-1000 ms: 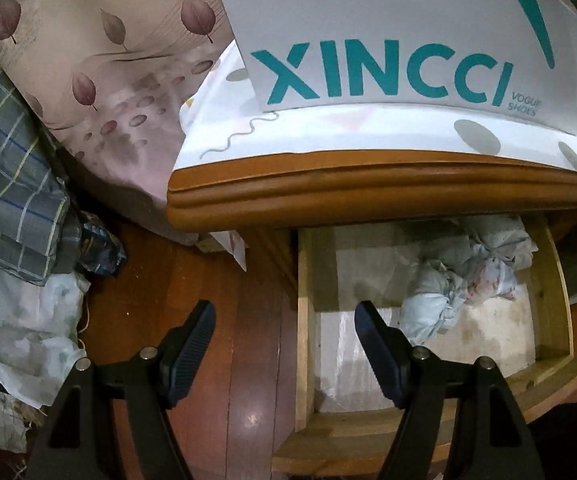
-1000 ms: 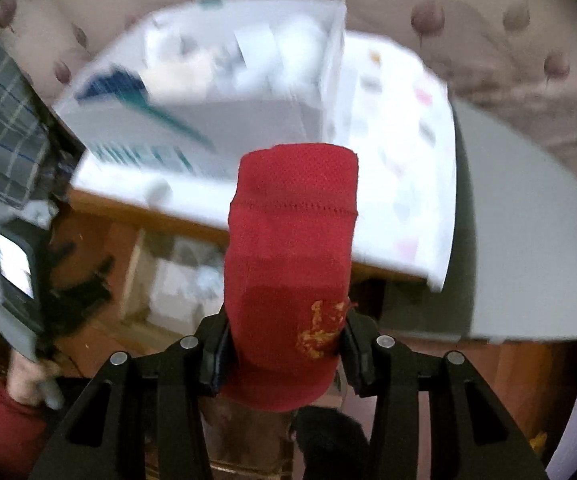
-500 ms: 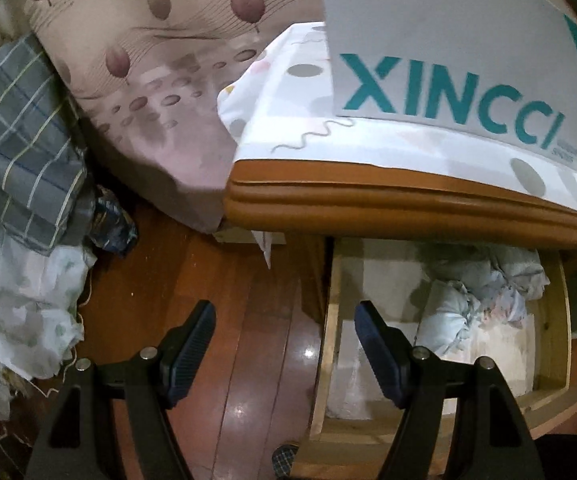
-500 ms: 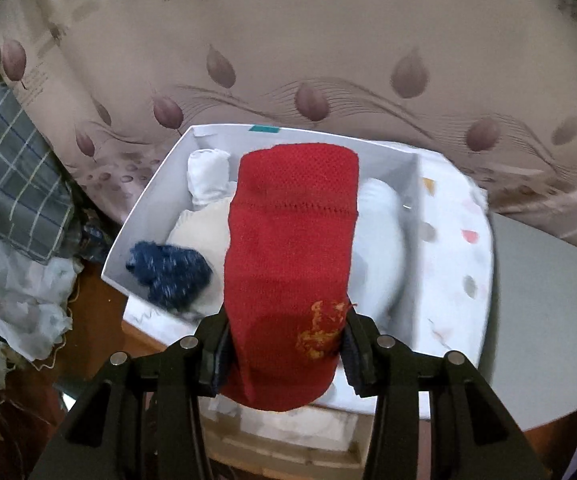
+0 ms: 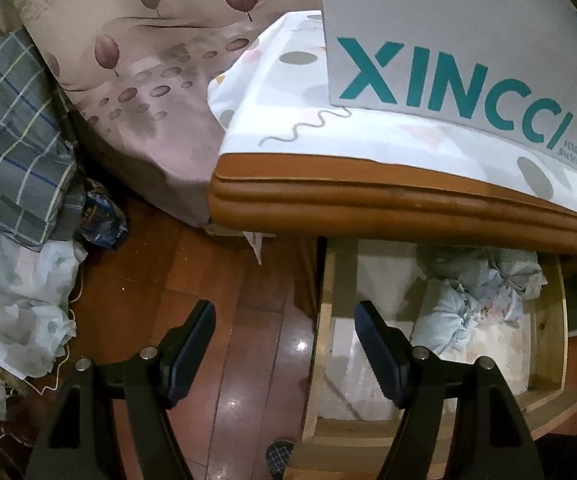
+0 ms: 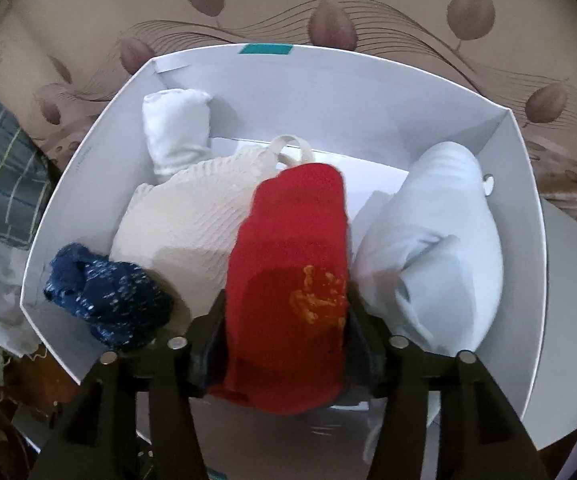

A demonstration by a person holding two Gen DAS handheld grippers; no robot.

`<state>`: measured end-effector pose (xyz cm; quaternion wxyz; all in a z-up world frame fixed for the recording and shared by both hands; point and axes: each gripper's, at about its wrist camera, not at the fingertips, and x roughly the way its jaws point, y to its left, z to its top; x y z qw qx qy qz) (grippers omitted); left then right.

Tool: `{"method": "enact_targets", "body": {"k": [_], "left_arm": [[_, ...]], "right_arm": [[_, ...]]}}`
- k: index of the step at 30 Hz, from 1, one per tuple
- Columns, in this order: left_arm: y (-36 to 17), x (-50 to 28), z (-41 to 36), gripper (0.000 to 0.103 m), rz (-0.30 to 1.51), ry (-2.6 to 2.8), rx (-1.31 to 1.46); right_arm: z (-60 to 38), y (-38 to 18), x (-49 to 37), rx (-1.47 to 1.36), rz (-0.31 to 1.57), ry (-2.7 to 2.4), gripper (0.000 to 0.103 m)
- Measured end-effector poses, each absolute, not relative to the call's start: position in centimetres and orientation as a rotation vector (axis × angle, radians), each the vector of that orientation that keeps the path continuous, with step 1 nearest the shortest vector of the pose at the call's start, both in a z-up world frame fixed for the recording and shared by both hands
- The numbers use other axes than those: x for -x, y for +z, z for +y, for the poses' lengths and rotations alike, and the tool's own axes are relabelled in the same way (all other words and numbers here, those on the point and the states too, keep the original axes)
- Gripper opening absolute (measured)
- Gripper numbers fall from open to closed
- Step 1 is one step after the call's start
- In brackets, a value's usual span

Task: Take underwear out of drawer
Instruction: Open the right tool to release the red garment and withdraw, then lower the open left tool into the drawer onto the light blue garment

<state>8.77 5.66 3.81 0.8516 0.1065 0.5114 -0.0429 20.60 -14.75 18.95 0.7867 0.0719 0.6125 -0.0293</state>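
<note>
Left wrist view shows the wooden floor point(image 5: 232, 340) under the left tongs point(image 5: 284, 344), which are wide apart and hold nothing. Up and to the left of these tongs is a bed cover with a leaf print point(image 5: 148, 60), and a grey checked cloth point(image 5: 12, 128) lies far to the left. Ahead and to the right is the bench point(image 5: 388, 208), a brown wooden top with a spotted white cloth point(image 5: 288, 120) on it. A white box point(image 5: 468, 40) with green letters stands on that cloth. Under the bench edge, just right of the left tongs, the drawer point(image 5: 548, 320) is pulled open. More pale underwear bundles point(image 5: 472, 300) lie at the back of it. In the right wrist view, the right tongs point(image 6: 286, 340) are clamped on rolled red underwear point(image 6: 292, 256), held over the open white box. Inside the box, a pale blue bundle point(image 6: 436, 248) sits right of the red roll. A cream ribbed piece point(image 6: 192, 208) is on its left, and a white roll point(image 6: 176, 128) is farther ahead on the left. A small dark blue speckled bundle point(image 6: 108, 296) lies near the left finger of the tongs.
</note>
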Motion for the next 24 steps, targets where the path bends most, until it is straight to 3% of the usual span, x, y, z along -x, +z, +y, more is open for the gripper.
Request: {"method": "enact_targets", "body": {"k": [6, 15, 19, 24], "left_arm": [[3.0, -8.5, 4.5, 0.074, 1.093, -0.149, -0.255], [1.2, -7.1, 1.2, 0.074, 1.109, -0.226, -0.388], [0.4, -6.8, 0.1, 0.074, 1.117, -0.243, -0.422], [-1.2, -6.2, -1.7, 0.074, 1.117, -0.283, -0.509]], "right_arm": [[-14.7, 22.8, -16.5, -0.142, 1.217, -0.005, 0.07], [-15.5, 25.1, -4.7, 0.03, 1.118, -0.036, 0.079], [-16.9, 22.0, -0.8, -0.018, 1.176, -0.03, 0.079], [-18.0, 13.5, 2.4, -0.075, 1.298, -0.043, 0.078]]}}
